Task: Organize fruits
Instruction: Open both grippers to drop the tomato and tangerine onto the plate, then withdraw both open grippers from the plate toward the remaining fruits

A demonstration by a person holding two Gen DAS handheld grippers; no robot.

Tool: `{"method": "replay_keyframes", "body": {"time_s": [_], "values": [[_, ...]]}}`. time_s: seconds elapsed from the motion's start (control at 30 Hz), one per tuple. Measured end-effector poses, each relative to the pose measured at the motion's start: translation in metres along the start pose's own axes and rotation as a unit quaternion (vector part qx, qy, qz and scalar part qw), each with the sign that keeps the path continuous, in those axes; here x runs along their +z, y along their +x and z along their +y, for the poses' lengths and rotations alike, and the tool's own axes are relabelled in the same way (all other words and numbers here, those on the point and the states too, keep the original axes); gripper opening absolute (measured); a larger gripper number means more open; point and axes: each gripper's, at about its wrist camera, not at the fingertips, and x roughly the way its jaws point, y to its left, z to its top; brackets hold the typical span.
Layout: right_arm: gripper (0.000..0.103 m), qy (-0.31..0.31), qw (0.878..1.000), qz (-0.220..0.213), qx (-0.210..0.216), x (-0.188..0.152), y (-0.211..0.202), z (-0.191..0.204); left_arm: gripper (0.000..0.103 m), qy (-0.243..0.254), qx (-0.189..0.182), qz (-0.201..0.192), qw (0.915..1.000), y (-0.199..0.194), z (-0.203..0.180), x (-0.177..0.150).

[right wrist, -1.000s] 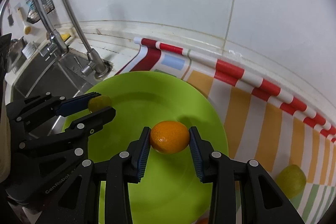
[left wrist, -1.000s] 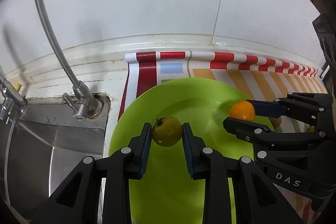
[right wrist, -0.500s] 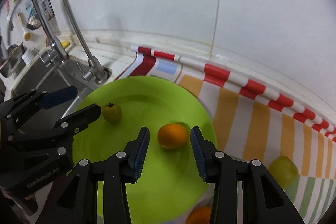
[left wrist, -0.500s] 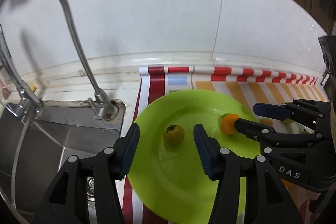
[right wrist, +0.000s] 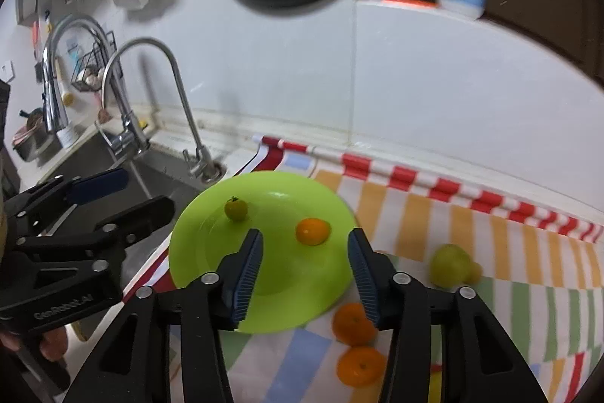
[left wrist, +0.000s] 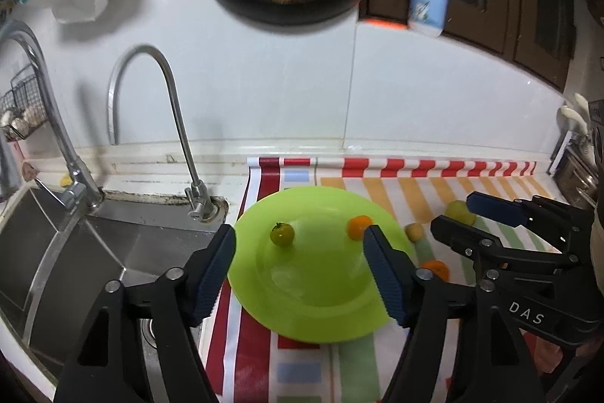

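Both tools [left wrist: 300,272] [right wrist: 305,272] open; plate [right wrist: 211,248] holds two fruits.

1. A lime-green plate [right wrist: 211,252] is laid flat on the striped cloth.
2. A yellow-green tomato [right wrist: 236,209] and an orange [right wrist: 312,231] are seen on it, apart.
3. Two oranges [right wrist: 353,323] and a green fruit [right wrist: 449,265] are left on the cloth to the plate's right.

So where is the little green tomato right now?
The green tomato sits on the green plate, on the side nearest the sink, with the orange across the plate from it. Neither gripper touches it.
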Motion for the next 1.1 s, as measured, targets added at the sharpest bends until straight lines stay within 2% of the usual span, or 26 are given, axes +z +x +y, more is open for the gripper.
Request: {"method": "replay_keyframes", "body": {"time_s": [0.07, 0.27, 0.43, 0.6, 0.83, 1.1], "values": [[0.051, 0.006, 1.0, -0.02, -0.01, -0.005, -0.017, -0.002, 0.076, 0.001, 0.0, -0.011, 0.9999, -0.014, -0.005, -0.003], [0.062, 0.034, 0.998, -0.054, -0.022, -0.024, -0.061, -0.013, 0.083, 0.011, -0.01, -0.04, 0.9991, -0.048, -0.023, -0.013], [0.069, 0.048, 0.995, -0.076, -0.047, -0.044, -0.092, -0.026, 0.084, 0.032, -0.016, -0.067, 0.9971, -0.068, -0.041, -0.022], [0.079, 0.06, 0.989, -0.102, -0.084, -0.061, -0.121, -0.039, 0.086, 0.049, -0.033, -0.07, 0.9958, -0.075, -0.058, -0.029], [0.079, 0.068, 0.983, -0.11, -0.128, -0.082, -0.146, -0.053, 0.087, 0.086, -0.054, -0.091, 0.9906, -0.082, -0.087, -0.039], [0.079, 0.073, 0.98, -0.095, -0.16, -0.105, -0.149, -0.068, 0.091, 0.115, -0.056, -0.1, 0.9868, -0.073, -0.104, -0.048]]}}
